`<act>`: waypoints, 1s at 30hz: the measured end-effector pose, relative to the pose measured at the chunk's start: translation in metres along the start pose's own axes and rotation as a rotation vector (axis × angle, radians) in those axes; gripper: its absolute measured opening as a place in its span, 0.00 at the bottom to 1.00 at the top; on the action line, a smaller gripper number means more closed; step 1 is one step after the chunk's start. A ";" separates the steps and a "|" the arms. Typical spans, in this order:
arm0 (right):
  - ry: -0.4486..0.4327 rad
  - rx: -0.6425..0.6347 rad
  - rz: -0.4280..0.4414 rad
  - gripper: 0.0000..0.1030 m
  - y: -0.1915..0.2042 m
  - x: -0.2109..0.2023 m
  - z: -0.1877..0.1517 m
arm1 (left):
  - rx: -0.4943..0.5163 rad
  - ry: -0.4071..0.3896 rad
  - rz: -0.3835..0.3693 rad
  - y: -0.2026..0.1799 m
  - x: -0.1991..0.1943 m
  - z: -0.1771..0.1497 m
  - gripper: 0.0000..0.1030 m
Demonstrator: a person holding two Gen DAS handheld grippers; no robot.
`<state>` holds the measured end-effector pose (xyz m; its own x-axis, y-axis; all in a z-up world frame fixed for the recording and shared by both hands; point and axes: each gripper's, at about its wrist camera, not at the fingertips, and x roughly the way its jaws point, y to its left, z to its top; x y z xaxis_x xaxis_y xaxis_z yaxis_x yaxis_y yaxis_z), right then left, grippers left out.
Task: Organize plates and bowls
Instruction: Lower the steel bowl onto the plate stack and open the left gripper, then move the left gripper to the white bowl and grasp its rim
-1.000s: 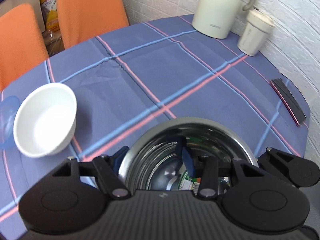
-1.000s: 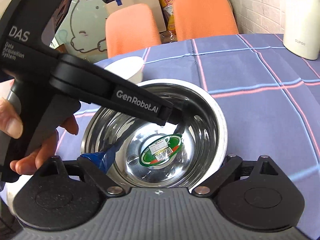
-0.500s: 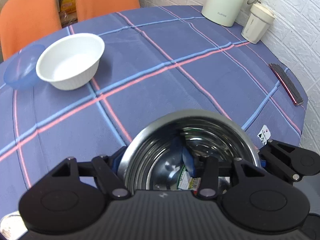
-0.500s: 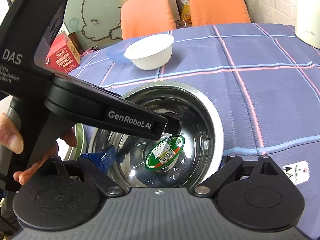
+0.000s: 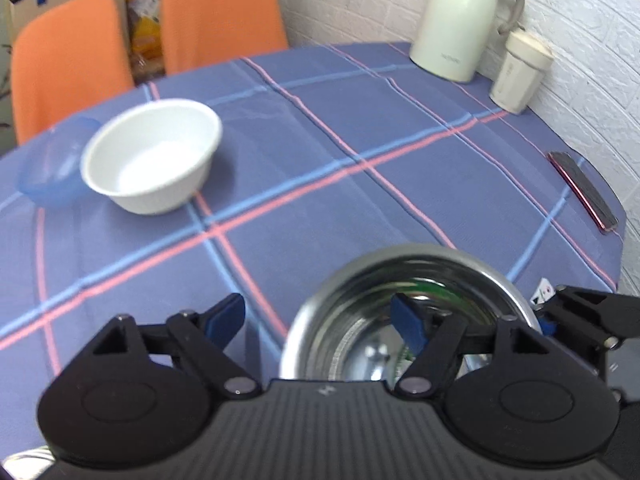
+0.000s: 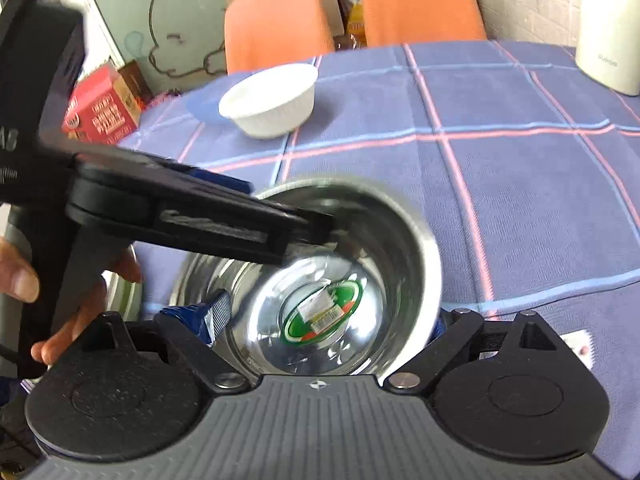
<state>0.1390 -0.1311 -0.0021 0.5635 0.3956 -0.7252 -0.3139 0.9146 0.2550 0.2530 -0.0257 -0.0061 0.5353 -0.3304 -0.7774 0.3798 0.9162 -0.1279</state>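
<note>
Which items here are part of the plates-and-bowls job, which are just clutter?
In the job:
- steel bowl
- white bowl
- blue bowl, tucked behind the white one
- left gripper, open
- right gripper

Just lying about:
- white kettle
- lidded cup
- phone at the table edge
- orange chairs
- red box

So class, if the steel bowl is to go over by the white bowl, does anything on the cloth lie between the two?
Nothing visible does: only bare checked cloth lies between the steel bowl and the white bowl.
</note>
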 end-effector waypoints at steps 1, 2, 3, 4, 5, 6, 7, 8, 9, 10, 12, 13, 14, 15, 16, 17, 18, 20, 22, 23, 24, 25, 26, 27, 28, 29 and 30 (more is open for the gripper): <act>-0.019 -0.003 -0.022 0.78 -0.001 -0.005 0.000 | -0.008 -0.016 0.012 0.004 -0.007 0.000 0.71; -0.039 -0.009 -0.047 0.78 -0.003 -0.011 -0.001 | -0.016 -0.031 0.022 0.007 -0.014 -0.001 0.71; -0.065 -0.014 -0.072 0.78 -0.004 -0.018 -0.003 | -0.022 -0.048 0.031 0.009 -0.020 -0.001 0.72; -0.090 -0.013 -0.089 0.78 -0.005 -0.025 -0.004 | -0.028 -0.069 0.043 0.010 -0.027 -0.003 0.72; -0.113 -0.010 -0.097 0.78 -0.006 -0.032 -0.007 | -0.031 -0.086 0.055 0.011 -0.033 -0.004 0.72; -0.134 -0.004 -0.101 0.78 -0.007 -0.036 -0.010 | -0.034 -0.099 0.066 0.010 -0.038 -0.006 0.72; -0.151 0.004 -0.102 0.78 -0.008 -0.042 -0.013 | -0.039 -0.112 0.074 0.009 -0.042 -0.008 0.72; -0.166 0.013 -0.100 0.78 -0.009 -0.045 -0.016 | -0.044 -0.122 0.080 0.007 -0.045 -0.010 0.72; -0.180 0.026 -0.094 0.79 -0.009 -0.048 -0.018 | -0.050 -0.132 0.084 0.005 -0.048 -0.012 0.72; -0.184 0.038 -0.091 0.79 -0.009 -0.048 -0.020 | -0.053 -0.139 0.087 0.003 -0.050 -0.015 0.72; -0.172 0.065 -0.131 0.79 -0.006 -0.045 -0.020 | -0.053 -0.147 0.095 -0.001 -0.054 -0.019 0.72; -0.162 0.071 -0.160 0.79 -0.004 -0.043 -0.018 | -0.052 -0.146 0.097 -0.002 -0.055 -0.021 0.72; -0.152 0.074 -0.182 0.79 -0.003 -0.041 -0.015 | -0.050 -0.147 0.096 -0.002 -0.056 -0.021 0.72; -0.144 0.077 -0.192 0.79 0.000 -0.039 -0.010 | -0.045 -0.148 0.093 -0.003 -0.057 -0.022 0.72; -0.148 0.082 -0.188 0.79 0.000 -0.039 -0.006 | -0.043 -0.150 0.093 -0.003 -0.058 -0.023 0.72; -0.168 0.084 -0.163 0.79 0.001 -0.044 -0.002 | -0.042 -0.153 0.096 -0.002 -0.060 -0.023 0.72; -0.200 0.077 -0.127 0.79 0.001 -0.048 0.001 | -0.039 -0.157 0.100 -0.001 -0.061 -0.023 0.72; -0.274 0.062 -0.051 0.79 0.005 -0.058 0.010 | -0.035 -0.163 0.110 0.002 -0.062 -0.022 0.72; -0.338 0.005 -0.003 0.80 0.009 -0.064 0.019 | -0.040 -0.166 0.120 0.007 -0.062 -0.022 0.72; -0.343 -0.055 -0.008 0.80 0.015 -0.061 0.025 | -0.047 -0.167 0.123 0.011 -0.062 -0.021 0.72; -0.323 -0.116 -0.031 0.80 0.021 -0.054 0.029 | -0.054 -0.165 0.125 0.015 -0.062 -0.021 0.72; -0.281 -0.161 -0.054 0.80 0.026 -0.044 0.032 | -0.060 -0.163 0.127 0.019 -0.061 -0.020 0.72; -0.257 -0.174 -0.068 0.80 0.028 -0.037 0.036 | -0.054 -0.149 0.142 0.022 -0.059 -0.020 0.72; -0.239 -0.176 -0.059 0.80 0.029 -0.031 0.039 | -0.054 -0.152 0.160 0.026 -0.058 -0.021 0.72; -0.232 -0.166 -0.049 0.80 0.030 -0.028 0.042 | -0.055 -0.154 0.171 0.030 -0.058 -0.022 0.72; -0.234 -0.156 -0.044 0.80 0.031 -0.025 0.045 | -0.058 -0.150 0.174 0.034 -0.057 -0.023 0.72; -0.232 -0.150 -0.044 0.80 0.032 -0.022 0.050 | -0.064 -0.150 0.173 0.039 -0.058 -0.023 0.72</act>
<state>0.1548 -0.1061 0.0547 0.7337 0.3804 -0.5630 -0.3850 0.9155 0.1167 0.2192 0.0344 0.0193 0.6959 -0.1925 -0.6918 0.2268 0.9730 -0.0427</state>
